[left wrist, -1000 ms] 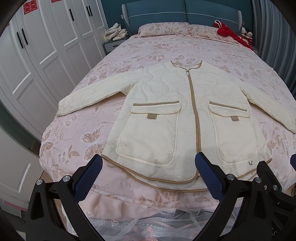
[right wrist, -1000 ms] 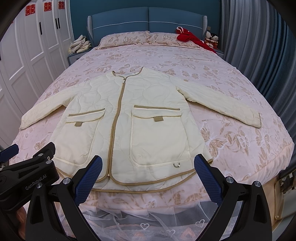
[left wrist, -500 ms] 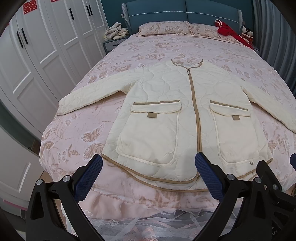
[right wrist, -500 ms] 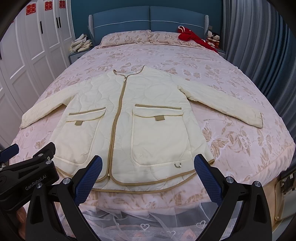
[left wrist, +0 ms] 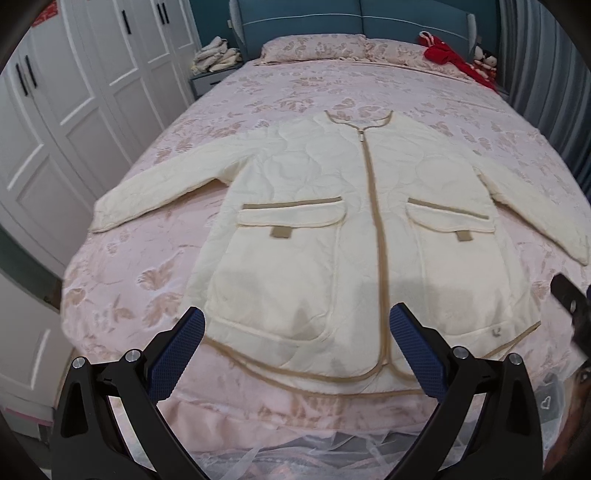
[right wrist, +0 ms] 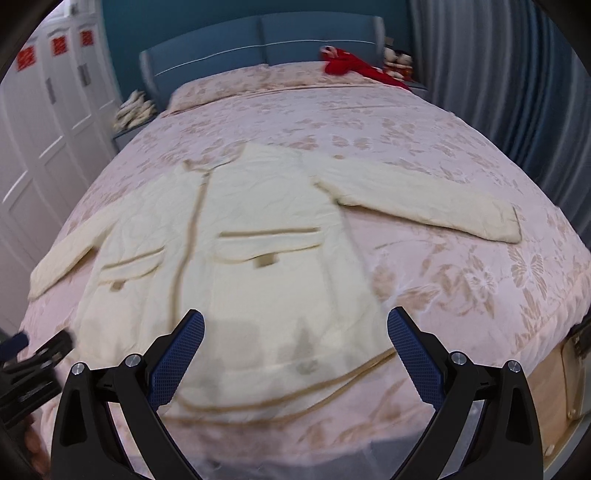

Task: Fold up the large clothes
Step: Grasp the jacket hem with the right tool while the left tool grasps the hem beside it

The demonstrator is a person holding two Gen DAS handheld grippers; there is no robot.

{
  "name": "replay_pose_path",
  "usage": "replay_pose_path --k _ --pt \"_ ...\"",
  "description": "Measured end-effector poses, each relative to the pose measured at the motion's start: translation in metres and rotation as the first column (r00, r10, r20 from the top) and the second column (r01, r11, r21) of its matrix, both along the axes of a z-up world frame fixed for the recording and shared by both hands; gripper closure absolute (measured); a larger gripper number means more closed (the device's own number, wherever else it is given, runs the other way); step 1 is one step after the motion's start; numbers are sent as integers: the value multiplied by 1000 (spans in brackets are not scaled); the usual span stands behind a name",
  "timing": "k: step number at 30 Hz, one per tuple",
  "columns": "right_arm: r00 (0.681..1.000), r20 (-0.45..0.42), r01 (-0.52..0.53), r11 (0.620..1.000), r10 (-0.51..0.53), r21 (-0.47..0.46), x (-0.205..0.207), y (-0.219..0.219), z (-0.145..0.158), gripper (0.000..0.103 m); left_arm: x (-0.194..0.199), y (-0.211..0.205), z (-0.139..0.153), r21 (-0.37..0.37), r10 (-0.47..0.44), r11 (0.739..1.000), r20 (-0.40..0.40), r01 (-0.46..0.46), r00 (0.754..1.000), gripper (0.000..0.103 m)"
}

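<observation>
From my left wrist camera, the left gripper (left wrist: 295, 343) has its jaws wide apart over the hem of the jacket (left wrist: 354, 236), holding nothing. The jacket lies flat on the bed (left wrist: 122, 295), zipped, collar towards the headboard (left wrist: 354, 18), sleeves spread sideways. A wardrobe (left wrist: 74, 92) stands left.

My right wrist camera is blurred; the right gripper (right wrist: 295, 347) seems empty, jaws apart, above the jacket's (right wrist: 258, 266) hem corner.

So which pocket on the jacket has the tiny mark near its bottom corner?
The pocket on the right side of the zipper in the left wrist view. A small dark mark sits below it near the hem; the other pocket has none.
</observation>
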State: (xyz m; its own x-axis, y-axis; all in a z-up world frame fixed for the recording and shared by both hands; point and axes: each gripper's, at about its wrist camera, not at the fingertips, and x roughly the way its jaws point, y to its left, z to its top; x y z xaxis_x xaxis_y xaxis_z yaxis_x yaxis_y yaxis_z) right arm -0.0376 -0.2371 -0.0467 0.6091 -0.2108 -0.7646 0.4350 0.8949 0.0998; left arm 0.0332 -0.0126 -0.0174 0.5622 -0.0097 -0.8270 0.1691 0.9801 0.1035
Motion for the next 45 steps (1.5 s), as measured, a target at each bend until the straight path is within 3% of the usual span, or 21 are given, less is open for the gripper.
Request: replay_pose_path --k 5,8,11,15,20,21,24,26,27,28,29,30,33,35,37,39,42,45 --pt "980 6 198 971 -200 137 5 -115 -29 6 19 -1 -5 -12 33 999 23 -33 999 5" --pt "937 -14 343 916 -348 207 1 -190 -49 6 27 -3 -10 4 51 999 52 -51 997 5" --pt "885 -29 460 862 -465 211 -5 -259 -69 6 37 -7 -16 16 82 996 57 -83 995 5" --pt "826 -47 553 792 -562 257 -8 -332 -98 6 55 -11 -32 34 91 995 -3 -91 996 5" --pt "767 -99 632 722 -633 282 -6 -393 -132 7 71 -21 -48 92 63 994 -61 -57 996 5" --pt "762 -107 640 715 -639 282 -6 -397 -136 10 72 -20 -49 94 63 994 -61 -57 996 5" --pt "765 -87 633 718 -639 289 6 -408 -139 32 78 -17 -54 101 64 993 -66 -57 996 5" --pt "779 -76 614 734 -622 292 17 -409 -136 63 83 -14 -56 109 79 991 -66 -71 995 5" --pt "781 -77 614 739 -620 277 25 -409 -131 70 86 -10 -57 110 88 991 -69 -80 994 5" --pt "786 -68 608 747 -615 270 30 -406 -124 86 88 -6 -58 112 100 990 -71 -91 993 5" --pt "796 -47 593 760 -604 266 38 -403 -114 90 91 -3 -58 110 106 989 -72 -98 992 5" --pt "808 -22 573 775 -589 268 44 -397 -103 91 94 2 -59 106 116 989 -73 -108 991 5" --pt "882 96 432 873 -461 226 84 -356 -47 94 101 17 -60 87 156 985 -72 -149 985 5" --pt "939 164 279 948 -303 155 122 -302 -3 95 108 30 -60 74 185 981 -73 -180 980 5" --pt "969 205 116 987 -137 114 155 -240 30 95 114 40 -59 65 210 977 -69 -205 975 5" --pt "973 226 -68 993 43 101 190 -166 50 95 119 50 -56 54 233 972 -63 -230 970 5" --pt "944 230 -267 957 237 110 226 -75 53 88 128 63 -50 47 258 966 -49 -256 965 5" --pt "889 190 -442 889 417 118 256 25 35 63 136 74 -49 30 261 965 -63 -260 963 5"
